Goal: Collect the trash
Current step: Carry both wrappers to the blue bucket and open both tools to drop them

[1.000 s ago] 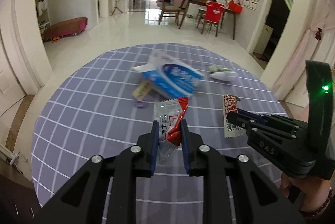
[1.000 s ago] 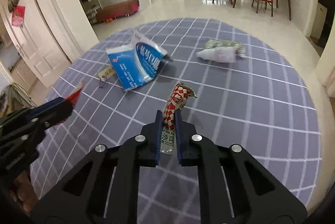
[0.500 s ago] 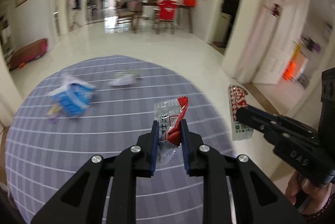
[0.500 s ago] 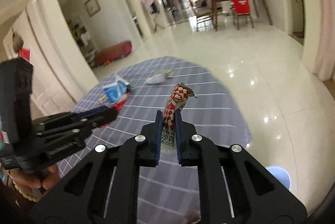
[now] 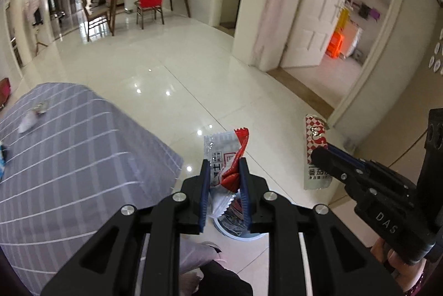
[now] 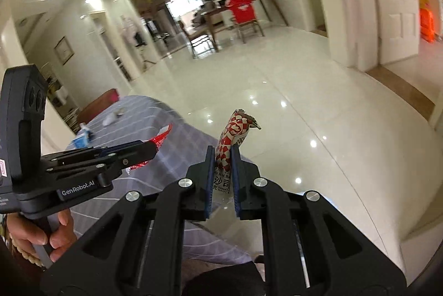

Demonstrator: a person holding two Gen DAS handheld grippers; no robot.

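Observation:
My left gripper (image 5: 223,166) is shut on a clear and red snack wrapper (image 5: 225,155) and holds it past the table's right edge, above a white bin (image 5: 235,226) on the floor with wrappers in it. My right gripper (image 6: 223,155) is shut on a red-and-white checkered sauce packet (image 6: 232,138), held upright over the floor. The right gripper also shows in the left wrist view (image 5: 318,155) with the packet (image 5: 315,155), to the right of the left one. The left gripper shows in the right wrist view (image 6: 149,149).
The table with a grey striped cloth (image 5: 69,157) lies to the left, with a crumpled white wrapper (image 5: 30,121) far back and a blue pack (image 6: 80,139). Glossy tile floor (image 5: 193,80) lies ahead. A white door (image 5: 318,19) stands at the right.
Both grippers have swung right, off the table and out over the floor, each holding its piece of trash. The bin has come into view under the left gripper.

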